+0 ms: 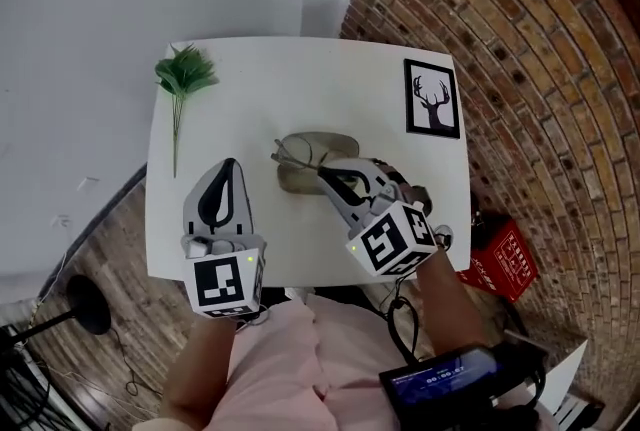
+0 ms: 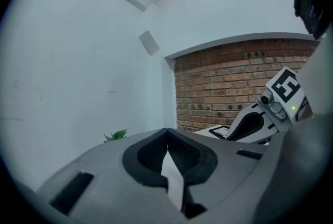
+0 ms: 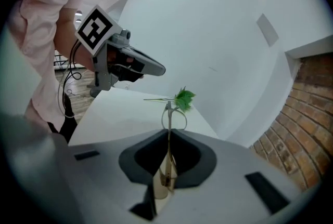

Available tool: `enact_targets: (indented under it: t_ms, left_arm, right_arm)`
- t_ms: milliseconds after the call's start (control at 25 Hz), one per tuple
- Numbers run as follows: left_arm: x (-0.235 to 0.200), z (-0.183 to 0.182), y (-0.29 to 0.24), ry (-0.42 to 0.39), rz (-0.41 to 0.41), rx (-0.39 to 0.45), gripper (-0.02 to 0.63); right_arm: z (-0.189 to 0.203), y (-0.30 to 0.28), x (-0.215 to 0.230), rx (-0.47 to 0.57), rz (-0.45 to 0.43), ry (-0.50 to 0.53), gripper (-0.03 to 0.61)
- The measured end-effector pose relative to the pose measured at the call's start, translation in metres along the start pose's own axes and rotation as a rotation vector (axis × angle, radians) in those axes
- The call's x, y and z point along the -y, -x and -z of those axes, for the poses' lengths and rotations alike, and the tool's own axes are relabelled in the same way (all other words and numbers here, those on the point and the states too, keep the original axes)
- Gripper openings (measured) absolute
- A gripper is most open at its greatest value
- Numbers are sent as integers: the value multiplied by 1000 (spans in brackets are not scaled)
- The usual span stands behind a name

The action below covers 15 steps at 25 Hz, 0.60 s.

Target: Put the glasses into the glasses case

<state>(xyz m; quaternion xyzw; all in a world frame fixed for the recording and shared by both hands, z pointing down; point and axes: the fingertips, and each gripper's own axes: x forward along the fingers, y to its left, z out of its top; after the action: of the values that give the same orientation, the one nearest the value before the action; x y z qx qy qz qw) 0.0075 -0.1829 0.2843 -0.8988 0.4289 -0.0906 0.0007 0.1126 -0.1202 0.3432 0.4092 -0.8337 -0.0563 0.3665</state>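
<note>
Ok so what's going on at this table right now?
A person holds a claw in each hand over a white table. The right claw is shut on the glasses, pinching their thin frame, and holds them over the tan glasses case in the middle of the table. The left claw is shut and empty, off to the case's left. The glasses do not look settled in the case yet.

Counted: one table [image 1: 260, 89], one pair of glasses [image 1: 297, 153], one case [image 1: 335, 144], one green sprig [image 1: 185, 74] and one framed picture [image 1: 432, 98]. Two grippers: the left gripper [image 1: 229, 163] and the right gripper [image 1: 322, 169]. One red box [image 1: 505, 264], and what seems to be one screened device [image 1: 440, 381].
</note>
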Motion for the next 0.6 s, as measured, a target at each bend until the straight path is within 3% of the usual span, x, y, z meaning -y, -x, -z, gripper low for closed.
enact_targets:
  t_ms: [280,600]
  left_arm:
    - [20,20,-9,50,-33,-82,6]
    - [23,40,-24,35,-62,-121,6]
  right_arm:
    - [42,-8,-5,-24,-98,-3,21]
    - [65,-25,-11,-33,-180,29,21]
